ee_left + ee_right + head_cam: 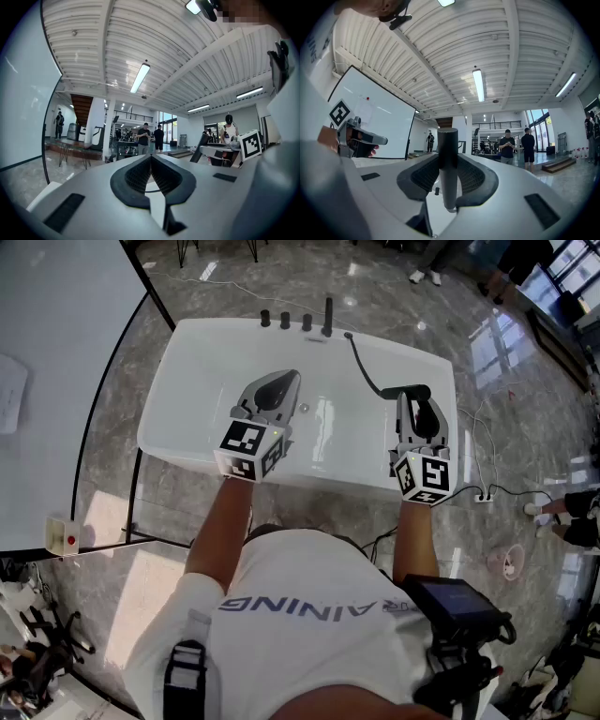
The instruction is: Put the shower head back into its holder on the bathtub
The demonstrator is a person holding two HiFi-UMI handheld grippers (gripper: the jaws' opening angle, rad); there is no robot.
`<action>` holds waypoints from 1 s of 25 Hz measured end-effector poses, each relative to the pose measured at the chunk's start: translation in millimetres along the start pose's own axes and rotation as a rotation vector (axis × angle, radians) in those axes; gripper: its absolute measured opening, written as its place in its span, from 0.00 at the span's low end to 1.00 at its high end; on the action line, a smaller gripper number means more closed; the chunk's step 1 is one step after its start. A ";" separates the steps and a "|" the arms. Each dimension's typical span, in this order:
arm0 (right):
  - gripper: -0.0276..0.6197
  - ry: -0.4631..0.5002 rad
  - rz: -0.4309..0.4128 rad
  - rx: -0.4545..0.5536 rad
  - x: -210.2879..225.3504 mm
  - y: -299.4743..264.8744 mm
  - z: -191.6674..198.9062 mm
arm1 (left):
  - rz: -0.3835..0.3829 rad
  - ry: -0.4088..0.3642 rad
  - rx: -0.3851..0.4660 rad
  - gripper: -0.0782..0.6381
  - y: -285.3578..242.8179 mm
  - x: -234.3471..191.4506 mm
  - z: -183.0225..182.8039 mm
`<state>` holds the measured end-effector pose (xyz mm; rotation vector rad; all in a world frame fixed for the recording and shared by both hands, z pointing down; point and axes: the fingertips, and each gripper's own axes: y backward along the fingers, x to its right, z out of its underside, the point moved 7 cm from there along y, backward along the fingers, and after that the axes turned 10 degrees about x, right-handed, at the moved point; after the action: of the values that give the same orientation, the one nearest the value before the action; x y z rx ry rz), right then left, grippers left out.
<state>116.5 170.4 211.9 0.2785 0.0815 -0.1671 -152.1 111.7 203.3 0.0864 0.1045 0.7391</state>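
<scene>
Black shower head (449,154), upright, is being clamped by the right gripper (419,413), with the far-rim fittings (307,322) of the bathtub (187,352) lying ahead-left; the left gripper (281,382) is being held shut, empty.

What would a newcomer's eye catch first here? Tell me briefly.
The white bathtub fills the head view's middle. Over its right side, the right gripper clamps the black shower head, whose hose runs to the far rim. The left gripper hangs shut and empty beside it.

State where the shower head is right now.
The shower head is clamped in the right gripper, over the right side of the bathtub in the head view.
</scene>
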 end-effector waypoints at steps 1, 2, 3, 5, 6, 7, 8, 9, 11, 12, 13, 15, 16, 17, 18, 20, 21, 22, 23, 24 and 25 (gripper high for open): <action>0.23 0.001 -0.001 0.001 -0.3 0.0 0.1 | 0.001 0.000 0.001 0.13 0.0 0.1 0.2; 0.23 0.001 -0.001 0.003 -0.6 -0.1 0.2 | 0.001 0.000 0.001 0.13 0.0 0.2 0.4; 0.23 0.001 -0.002 0.004 -0.7 -0.2 0.0 | 0.003 -0.001 0.002 0.13 0.0 0.4 0.5; 0.23 0.003 -0.002 0.005 -1.2 -0.8 -0.5 | 0.006 0.000 0.002 0.13 -0.1 0.3 0.6; 0.23 0.004 -0.003 0.005 -1.8 -1.3 -0.7 | 0.007 0.000 0.002 0.13 -0.2 0.0 0.6; 0.23 0.006 -0.003 0.005 -2.4 -1.7 -0.8 | 0.009 0.000 0.001 0.13 -0.2 -0.3 0.6; 0.23 0.007 -0.004 0.005 -2.8 -2.0 -0.8 | 0.010 0.000 0.000 0.13 -0.3 -0.4 0.7; 0.23 0.008 -0.004 0.005 -2.9 -2.0 -0.9 | 0.010 -0.001 -0.001 0.13 -0.5 -0.3 0.8; 0.23 0.005 -0.003 0.006 -2.3 -1.6 -1.4 | 0.011 -0.001 -0.002 0.13 -0.9 0.3 0.9; 0.23 0.001 -0.005 0.009 -1.9 -1.4 -1.8 | 0.012 -0.001 -0.002 0.13 -1.1 0.5 0.9; 0.23 -0.003 -0.007 0.014 -1.7 -1.3 -2.2 | 0.012 0.000 -0.002 0.13 -1.3 0.7 0.9; 0.23 -0.003 -0.013 0.022 -1.4 -0.7 -2.6 | 0.012 0.000 -0.002 0.13 -2.3 1.4 1.4; 0.23 0.000 -0.015 0.022 -1.5 -0.6 -2.5 | 0.013 0.000 -0.002 0.13 -2.7 1.8 1.8; 0.23 0.004 -0.017 0.021 -2.2 -0.7 -2.2 | 0.012 0.000 -0.003 0.13 -2.6 1.8 2.2; 0.23 0.006 -0.018 0.020 -3.3 -0.6 -1.9 | 0.011 0.000 -0.004 0.13 -1.9 1.6 2.7; 0.23 0.008 -0.016 0.018 -5.5 0.2 -1.2 | 0.009 -0.002 -0.007 0.13 0.1 1.0 3.1; 0.23 0.008 -0.015 0.018 -5.7 1.0 -1.0 | 0.008 -0.003 -0.009 0.13 0.7 1.3 3.2; 0.23 0.007 -0.014 0.017 -4.7 2.1 -0.8 | 0.007 -0.004 -0.011 0.13 0.8 2.7 3.4; 0.23 0.007 -0.014 0.017 -2.5 3.5 -0.5 | 0.005 -0.006 -0.014 0.13 0.4 5.3 3.8; 0.23 0.005 -0.014 0.016 0.8 5.0 0.0 | 0.003 -0.008 -0.016 0.13 -0.5 8.9 4.5; 0.23 0.002 -0.015 0.017 4.7 6.3 0.7 | 0.000 -0.011 -0.019 0.13 -1.8 13.2 4.9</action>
<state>122.3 175.5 213.7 0.2953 0.0838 -0.1827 -140.6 119.1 207.2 0.0724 0.0867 0.7394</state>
